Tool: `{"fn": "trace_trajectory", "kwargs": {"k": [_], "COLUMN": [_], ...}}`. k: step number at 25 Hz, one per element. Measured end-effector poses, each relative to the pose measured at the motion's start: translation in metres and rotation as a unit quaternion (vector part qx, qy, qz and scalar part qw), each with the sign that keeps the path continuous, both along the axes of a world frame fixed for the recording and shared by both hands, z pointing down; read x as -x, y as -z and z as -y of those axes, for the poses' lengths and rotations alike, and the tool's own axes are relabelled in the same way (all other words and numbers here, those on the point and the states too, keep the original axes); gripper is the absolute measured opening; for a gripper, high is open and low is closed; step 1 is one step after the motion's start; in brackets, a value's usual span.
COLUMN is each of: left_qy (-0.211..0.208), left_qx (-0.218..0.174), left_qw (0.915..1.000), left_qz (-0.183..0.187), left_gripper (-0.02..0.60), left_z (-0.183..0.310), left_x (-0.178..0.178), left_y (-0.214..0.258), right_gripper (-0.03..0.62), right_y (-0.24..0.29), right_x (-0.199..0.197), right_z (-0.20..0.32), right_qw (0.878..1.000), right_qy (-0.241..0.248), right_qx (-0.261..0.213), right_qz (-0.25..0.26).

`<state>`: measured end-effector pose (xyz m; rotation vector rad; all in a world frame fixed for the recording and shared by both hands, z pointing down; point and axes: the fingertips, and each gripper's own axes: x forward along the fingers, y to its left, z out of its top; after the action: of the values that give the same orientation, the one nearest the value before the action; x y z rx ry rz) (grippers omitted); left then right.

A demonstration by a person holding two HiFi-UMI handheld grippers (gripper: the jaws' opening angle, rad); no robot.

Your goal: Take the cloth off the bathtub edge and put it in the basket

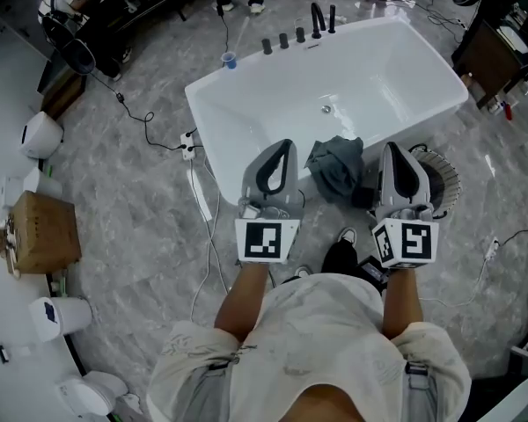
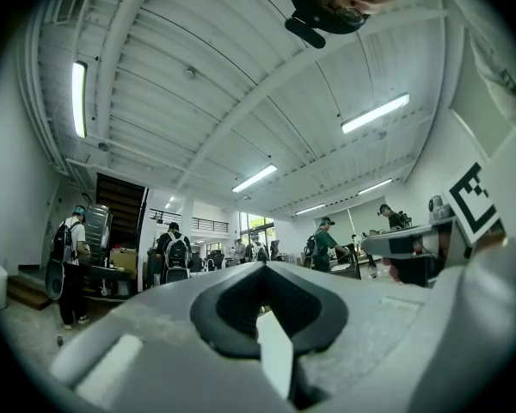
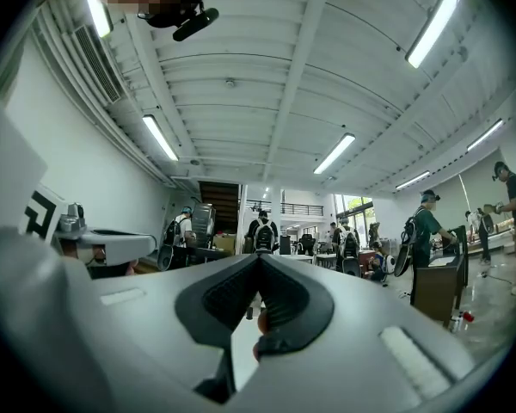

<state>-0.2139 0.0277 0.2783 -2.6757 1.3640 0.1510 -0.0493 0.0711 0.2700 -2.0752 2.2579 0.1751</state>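
Note:
A dark grey-green cloth (image 1: 336, 167) hangs crumpled over the near edge of the white bathtub (image 1: 246, 95). It lies between my two grippers in the head view. My left gripper (image 1: 282, 145) is held upright just left of the cloth, jaws together and empty. To the right of the cloth my right gripper (image 1: 392, 149) is also upright, shut on nothing. The round wire basket (image 1: 444, 178) stands on the floor behind the right gripper, partly hidden by it. Both gripper views point up at the ceiling and hall; their jaw tips meet at left gripper (image 2: 262, 266) and right gripper (image 3: 258, 257).
Black taps (image 1: 318, 20) and a blue cup (image 1: 229, 60) sit at the tub's far rim. A white power strip (image 1: 199, 193) and cables lie on the grey floor to the left. A cardboard box (image 1: 42, 232) and white containers (image 1: 40, 134) stand further left. Several people stand across the hall.

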Motion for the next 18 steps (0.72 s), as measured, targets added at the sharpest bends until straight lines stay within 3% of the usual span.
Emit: {"fn": "trace_trajectory", "kwargs": {"k": [18], "left_qy": [0.024], "left_qx": [0.009], "left_qw": [0.9996], "left_qz": [0.012], "left_gripper": [-0.003], "left_z": [0.105], "left_x": [-0.140], "left_y": [-0.012], "right_gripper": [0.002], "right_y": [-0.019], "right_x": [-0.142], "right_z": [0.108], "right_qw": [1.000], "right_qy": [0.008], "right_qx": [0.009], "right_qz": [0.018]}}
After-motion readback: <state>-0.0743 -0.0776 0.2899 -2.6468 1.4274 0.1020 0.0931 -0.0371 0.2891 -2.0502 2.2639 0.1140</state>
